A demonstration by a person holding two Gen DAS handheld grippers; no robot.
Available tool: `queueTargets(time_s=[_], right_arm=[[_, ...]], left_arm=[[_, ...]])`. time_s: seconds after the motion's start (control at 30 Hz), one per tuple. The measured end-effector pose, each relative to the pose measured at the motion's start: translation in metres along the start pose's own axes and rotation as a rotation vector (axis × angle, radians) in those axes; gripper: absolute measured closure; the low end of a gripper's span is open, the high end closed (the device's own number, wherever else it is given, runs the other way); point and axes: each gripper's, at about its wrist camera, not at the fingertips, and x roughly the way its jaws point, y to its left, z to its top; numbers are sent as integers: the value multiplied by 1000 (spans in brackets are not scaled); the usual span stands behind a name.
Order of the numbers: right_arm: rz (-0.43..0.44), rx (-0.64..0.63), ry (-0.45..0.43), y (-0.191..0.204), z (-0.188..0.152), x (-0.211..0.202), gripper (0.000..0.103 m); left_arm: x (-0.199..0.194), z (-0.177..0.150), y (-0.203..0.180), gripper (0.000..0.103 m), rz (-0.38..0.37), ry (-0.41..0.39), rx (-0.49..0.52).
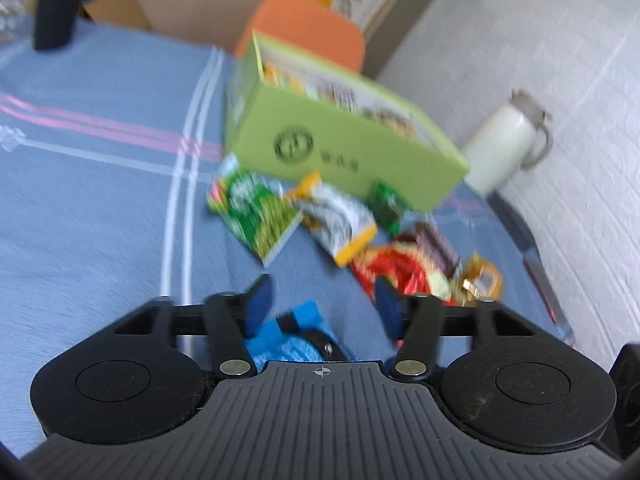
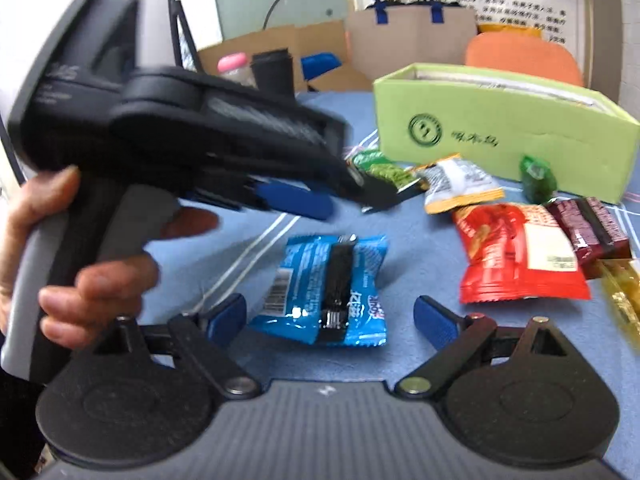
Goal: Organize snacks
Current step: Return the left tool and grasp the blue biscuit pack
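A blue snack packet [image 2: 328,292] lies on the blue cloth, just ahead of my open right gripper [image 2: 332,316] and between its fingers. My left gripper [image 1: 324,300] is open and empty, hovering above the same blue packet [image 1: 292,340]; it shows in the right wrist view [image 2: 296,196] too. A green open box [image 1: 340,136] [image 2: 500,136] holds several packets. Before it lie a green packet [image 1: 256,212], a white and yellow packet [image 1: 340,220] [image 2: 460,184], a red packet [image 1: 400,268] [image 2: 516,252], a dark red packet [image 2: 588,228] and a small green candy [image 2: 538,178].
A white bottle [image 1: 504,140] stands by the wall at the table's right edge. A black cylinder [image 1: 56,4] and a pink-capped jar [image 2: 232,64] stand at the far side. An orange chair back [image 1: 308,28] and cardboard boxes [image 2: 280,52] are behind the table.
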Motion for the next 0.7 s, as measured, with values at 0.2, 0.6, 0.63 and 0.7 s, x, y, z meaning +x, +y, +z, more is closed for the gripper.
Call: queueTargets(time_s=[0.2,0.6,0.63,0.7], right_arm=[[-78,-44,14,19,-3,19,8],[-50,-140,-10,19,1,12,8],[-41,-135,2,19,0,16,8],[-25,-128,12,20,-1,21,8]], left_arm=[[-15,-11,10,42,24,32,-80],[-6,-24,9,50,-7,109,-117],[-5,-25,9,51,-4,111,-119],[-5,-27,8,52,-2,110,-111]])
